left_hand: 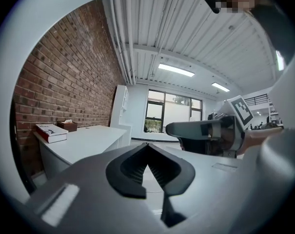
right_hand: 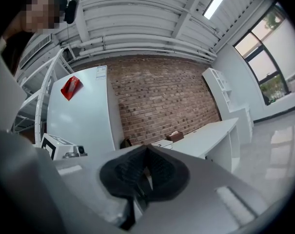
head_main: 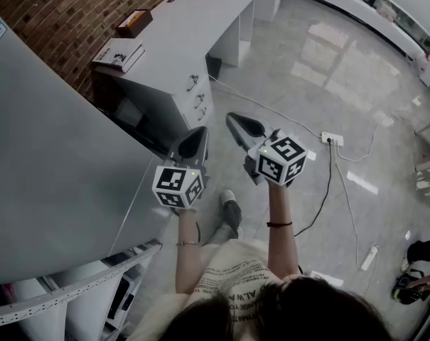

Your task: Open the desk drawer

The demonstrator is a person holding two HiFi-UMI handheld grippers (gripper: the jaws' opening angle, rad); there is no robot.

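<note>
Head view: the person stands with both grippers held up in front of the body, above the floor (head_main: 321,69).

Left gripper (head_main: 200,132): the jaws are closed tip to tip with nothing between them, as its own view confirms. Right gripper (head_main: 231,117): the jaws are likewise pressed together and empty.

White desk (head_main: 193,20) stands against the brick wall (head_main: 72,13). The drawer stack (head_main: 186,101) sits at the desk's near end. Three drawer fronts are visible, each with a metal handle (head_main: 192,83), and all look closed and flush.

Position relative to the fingers: the stack lies ahead of both grippers, closer to the left one. Neither gripper touches a handle or a drawer front. Both sets of tips point roughly toward the desk. The drawer fronts cannot be made out in either gripper view; only the desk top shows beyond the jaws.

On the desk top: a book (head_main: 119,54) and a tissue box (head_main: 134,22).

On the floor: a power strip (head_main: 332,139) with cables.
</note>
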